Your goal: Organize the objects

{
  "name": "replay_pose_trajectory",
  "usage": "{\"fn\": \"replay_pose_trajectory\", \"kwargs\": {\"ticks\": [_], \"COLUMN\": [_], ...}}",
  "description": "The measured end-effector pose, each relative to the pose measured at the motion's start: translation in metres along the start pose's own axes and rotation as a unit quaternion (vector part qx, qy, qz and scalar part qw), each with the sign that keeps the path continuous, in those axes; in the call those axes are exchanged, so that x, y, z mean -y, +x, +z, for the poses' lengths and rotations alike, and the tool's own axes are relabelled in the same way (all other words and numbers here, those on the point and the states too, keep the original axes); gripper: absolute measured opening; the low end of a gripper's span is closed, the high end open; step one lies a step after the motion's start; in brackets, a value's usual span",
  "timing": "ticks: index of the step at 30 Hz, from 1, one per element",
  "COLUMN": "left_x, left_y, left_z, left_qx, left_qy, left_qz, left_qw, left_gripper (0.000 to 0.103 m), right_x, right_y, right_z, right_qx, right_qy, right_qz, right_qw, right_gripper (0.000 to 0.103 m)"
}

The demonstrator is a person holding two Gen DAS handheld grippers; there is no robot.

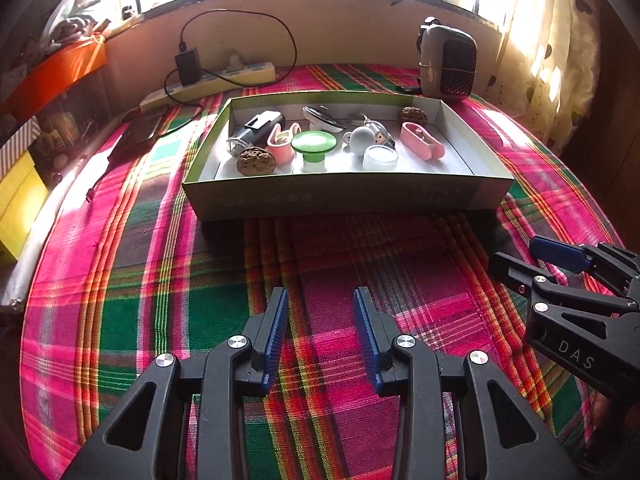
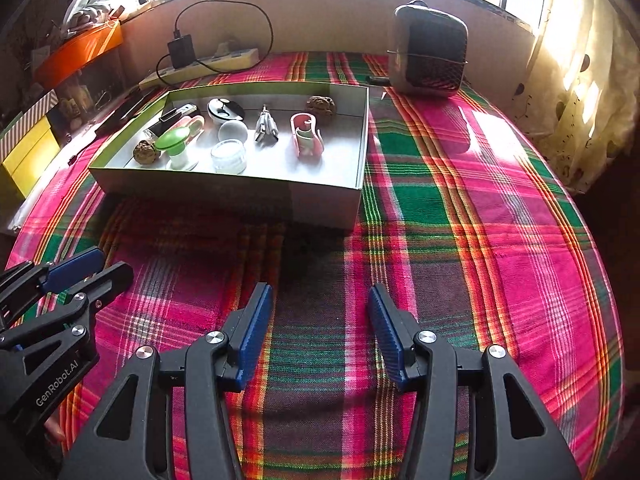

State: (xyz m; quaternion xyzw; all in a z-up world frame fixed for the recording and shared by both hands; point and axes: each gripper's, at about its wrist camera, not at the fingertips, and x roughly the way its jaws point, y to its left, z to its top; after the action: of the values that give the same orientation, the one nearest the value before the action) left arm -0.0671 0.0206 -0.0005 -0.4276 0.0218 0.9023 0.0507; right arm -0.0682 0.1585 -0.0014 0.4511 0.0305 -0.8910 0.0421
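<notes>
A shallow green-rimmed cardboard box (image 1: 344, 196) (image 2: 240, 200) lies on the plaid cloth and holds several small items. Among them are a green round-topped piece (image 1: 314, 144) (image 2: 173, 138), a brown wrinkled ball (image 1: 256, 161), a pink clip (image 1: 422, 142) (image 2: 306, 136), a white ball (image 1: 362, 136) and a clear round jar (image 1: 380, 158) (image 2: 229, 155). My left gripper (image 1: 320, 296) (image 2: 114, 262) hovers open over bare cloth in front of the box. My right gripper (image 2: 320, 292) (image 1: 516, 252) is open too, beside it to the right, with nothing between its pads.
A power strip (image 1: 208, 82) with a black adapter (image 1: 188, 66) and cable lies behind the box. A grey mesh-fronted appliance (image 1: 448, 64) (image 2: 428, 50) stands at the back right. A curtain (image 1: 560, 60) hangs at the right, and orange and yellow boxes (image 1: 60, 68) sit at the left.
</notes>
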Motion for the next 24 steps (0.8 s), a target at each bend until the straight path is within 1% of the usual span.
{"fn": "replay_pose_trajectory", "kwargs": {"ticks": [2, 5, 13, 24], "left_x": [0.0000, 0.0010, 0.0003, 0.0020], "left_y": [-0.0001, 0.0000, -0.0001, 0.0006], "left_z": [-0.0005, -0.0007, -0.0002, -0.0002], "left_qx": [0.002, 0.003, 0.003, 0.003], "left_qy": [-0.002, -0.003, -0.013, -0.014], "left_qz": [0.000, 0.005, 0.008, 0.010], "left_qw": [1.0000, 1.0000, 0.9999, 0.9998], "left_gripper": [0.032, 0.032, 0.032, 0.032], "right_x": [0.0031, 0.0054, 0.0023, 0.0025], "right_y": [0.0007, 0.0012, -0.0009, 0.0004], "right_z": [0.0006, 0.0003, -0.0044, -0.0027], "right_qx": [-0.002, -0.003, 0.013, 0.012], "right_qy": [0.005, 0.008, 0.021, 0.020], "right_qz": [0.003, 0.001, -0.014, -0.010], "right_qw": [1.000, 1.000, 1.000, 1.000], "right_gripper": [0.056, 0.059, 0.060, 0.062]}}
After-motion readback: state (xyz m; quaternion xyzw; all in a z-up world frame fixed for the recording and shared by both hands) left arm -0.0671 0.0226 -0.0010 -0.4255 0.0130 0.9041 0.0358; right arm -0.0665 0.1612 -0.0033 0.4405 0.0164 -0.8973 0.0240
